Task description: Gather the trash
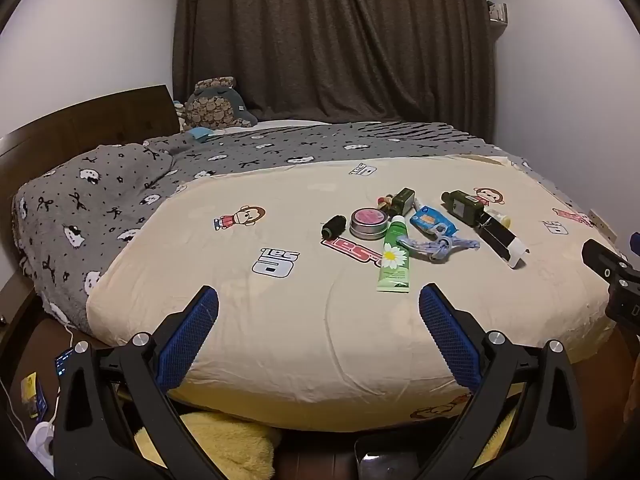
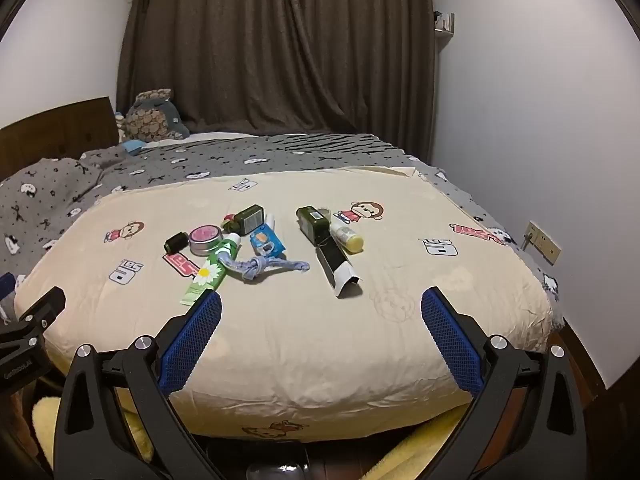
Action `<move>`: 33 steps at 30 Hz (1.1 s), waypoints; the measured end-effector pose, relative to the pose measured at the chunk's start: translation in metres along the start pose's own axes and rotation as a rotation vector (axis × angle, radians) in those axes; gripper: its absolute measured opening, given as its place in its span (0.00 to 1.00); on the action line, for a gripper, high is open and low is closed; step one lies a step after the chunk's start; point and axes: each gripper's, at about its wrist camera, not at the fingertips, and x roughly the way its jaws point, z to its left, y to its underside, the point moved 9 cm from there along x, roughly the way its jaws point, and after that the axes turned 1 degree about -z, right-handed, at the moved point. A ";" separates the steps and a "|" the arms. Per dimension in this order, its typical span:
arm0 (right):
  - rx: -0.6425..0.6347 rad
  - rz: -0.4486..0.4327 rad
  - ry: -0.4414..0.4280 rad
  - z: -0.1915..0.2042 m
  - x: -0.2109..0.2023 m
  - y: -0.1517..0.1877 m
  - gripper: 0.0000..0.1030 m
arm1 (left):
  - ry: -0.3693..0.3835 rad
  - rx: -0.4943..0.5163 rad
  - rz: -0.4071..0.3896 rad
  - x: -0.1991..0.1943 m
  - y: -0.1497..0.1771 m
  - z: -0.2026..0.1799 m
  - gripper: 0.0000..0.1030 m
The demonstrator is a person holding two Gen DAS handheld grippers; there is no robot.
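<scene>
A cluster of items lies on the cream quilt (image 1: 280, 320): a green daisy tube (image 1: 394, 260) (image 2: 208, 272), a pink-lidded tin (image 1: 369, 223) (image 2: 205, 240), a black spool (image 1: 333, 226) (image 2: 175, 242), a blue packet (image 1: 432, 220) (image 2: 266, 243), a knotted blue cloth strip (image 1: 440, 246) (image 2: 264, 266), two dark green bottles (image 1: 464, 204) (image 2: 314, 222), and a black-and-white carton (image 1: 500, 240) (image 2: 338, 268). My left gripper (image 1: 318, 300) is open and empty over the bed's near edge. My right gripper (image 2: 320, 300) is open and empty, short of the carton.
A grey patterned blanket (image 1: 100, 208) covers the bed's far and left side, with a plush toy (image 1: 216, 106) by the dark curtain. A yellow fluffy mat (image 1: 224, 444) lies on the floor below. A wall socket (image 2: 544, 242) sits right of the bed.
</scene>
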 end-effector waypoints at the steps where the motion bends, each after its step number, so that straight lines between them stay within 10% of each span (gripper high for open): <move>1: -0.001 0.002 -0.001 0.000 0.001 0.000 0.97 | 0.000 0.000 0.002 0.000 0.000 0.000 0.92; 33: -0.011 -0.003 -0.003 0.006 -0.002 -0.007 0.97 | 0.008 0.021 -0.011 -0.002 -0.010 -0.007 0.92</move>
